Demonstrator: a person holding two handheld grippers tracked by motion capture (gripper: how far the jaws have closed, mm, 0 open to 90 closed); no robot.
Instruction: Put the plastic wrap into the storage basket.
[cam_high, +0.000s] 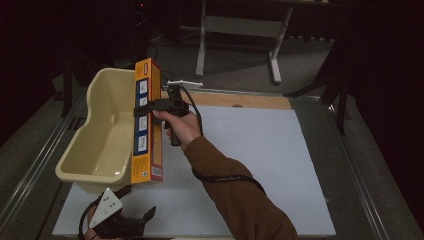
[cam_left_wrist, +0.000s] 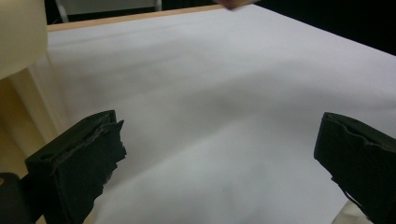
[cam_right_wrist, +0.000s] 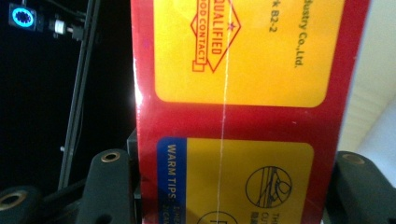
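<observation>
A long orange and red box is held up on end beside the cream plastic bin, at the bin's right rim. My right gripper is shut on the box around its middle, one jaw on each side. In the right gripper view the box fills the space between the two black jaws, showing red and yellow printed panels. My left gripper rests low at the table's front left, open with nothing between its jaws; in its own view my left gripper looks over the bare white sheet.
The white sheet covers most of the table, with a wooden strip at its far edge. The bin stands at the left, partly off the sheet. A grey table frame stands on the floor beyond. A cable trails along the sleeve.
</observation>
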